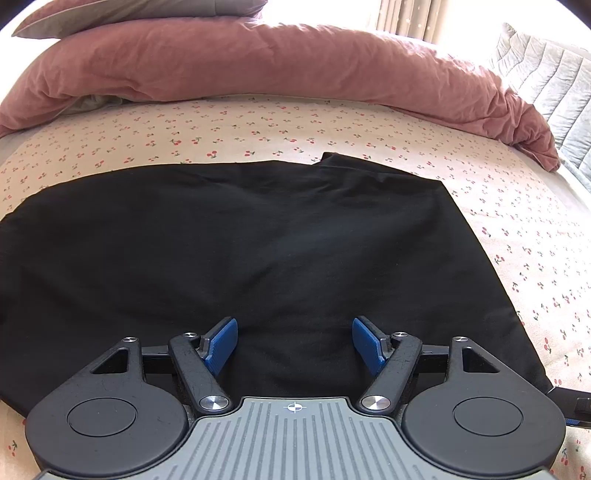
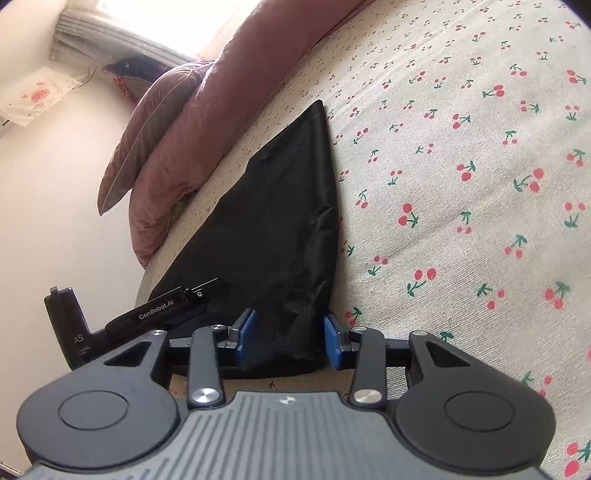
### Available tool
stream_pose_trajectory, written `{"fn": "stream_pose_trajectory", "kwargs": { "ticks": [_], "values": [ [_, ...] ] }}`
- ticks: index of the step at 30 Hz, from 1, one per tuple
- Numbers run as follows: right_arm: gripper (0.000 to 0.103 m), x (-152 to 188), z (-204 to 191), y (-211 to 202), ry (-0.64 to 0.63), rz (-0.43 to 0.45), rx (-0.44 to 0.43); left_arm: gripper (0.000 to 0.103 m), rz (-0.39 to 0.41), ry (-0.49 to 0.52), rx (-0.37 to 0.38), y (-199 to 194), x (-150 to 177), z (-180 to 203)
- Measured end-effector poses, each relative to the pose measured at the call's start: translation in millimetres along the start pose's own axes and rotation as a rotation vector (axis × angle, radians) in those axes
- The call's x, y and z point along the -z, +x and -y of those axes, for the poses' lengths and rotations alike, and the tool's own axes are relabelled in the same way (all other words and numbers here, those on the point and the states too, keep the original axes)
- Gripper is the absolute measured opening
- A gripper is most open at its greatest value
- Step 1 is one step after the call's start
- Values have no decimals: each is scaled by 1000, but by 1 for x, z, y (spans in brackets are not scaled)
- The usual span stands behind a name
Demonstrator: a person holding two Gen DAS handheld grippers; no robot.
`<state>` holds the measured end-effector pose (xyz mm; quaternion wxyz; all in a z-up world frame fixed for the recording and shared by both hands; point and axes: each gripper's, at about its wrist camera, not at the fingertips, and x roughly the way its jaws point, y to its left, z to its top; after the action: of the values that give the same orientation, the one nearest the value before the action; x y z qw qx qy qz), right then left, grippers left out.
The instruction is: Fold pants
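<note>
Black pants [image 1: 258, 240] lie folded and spread flat on the cherry-print bed sheet [image 1: 258, 125]. My left gripper [image 1: 294, 343] hovers over their near edge, open, with its blue pads wide apart and nothing pinched between them. In the right wrist view the pants [image 2: 280, 221] taper away to a far corner. My right gripper [image 2: 288, 338] is shut on a bunched near corner of the fabric, which fills the gap between its blue pads. The left gripper's black body [image 2: 166, 306] shows just to the left, over the same cloth.
A pink duvet [image 1: 258, 62] is heaped along the far side of the bed, with a grey pillow on top. A grey quilted cover [image 1: 546, 81] sits at the far right. Bare sheet [image 2: 461, 184] stretches to the right of the pants. A curtain [image 2: 110, 22] hangs by the wall.
</note>
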<state>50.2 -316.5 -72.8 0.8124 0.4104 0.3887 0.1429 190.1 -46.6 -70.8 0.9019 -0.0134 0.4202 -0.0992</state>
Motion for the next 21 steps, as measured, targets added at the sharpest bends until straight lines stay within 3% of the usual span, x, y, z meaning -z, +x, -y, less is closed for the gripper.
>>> {"fn": "stream_pose_trajectory", "kwargs": {
  "ticks": [4, 8, 13, 16, 19, 21],
  "values": [
    [30, -1, -8, -3, -10, 27, -30, 70, -1, 2, 1, 1, 0, 0],
    [29, 2, -5, 9, -4, -19, 40, 70, -1, 4, 2, 1, 0, -1],
    [0, 5, -8, 7, -21, 5, 79, 70, -2, 3, 2, 1, 0, -1],
    [0, 6, -17, 5, -53, 34, 91, 70, -5, 1, 5, 1, 0, -2],
    [0, 8, -35, 3, -134, 80, 111, 70, -11, -18, 18, 1, -2, -6],
    [0, 15, -60, 4, -284, 127, 180, 70, -13, -20, 22, 1, -2, -7]
  ]
}}
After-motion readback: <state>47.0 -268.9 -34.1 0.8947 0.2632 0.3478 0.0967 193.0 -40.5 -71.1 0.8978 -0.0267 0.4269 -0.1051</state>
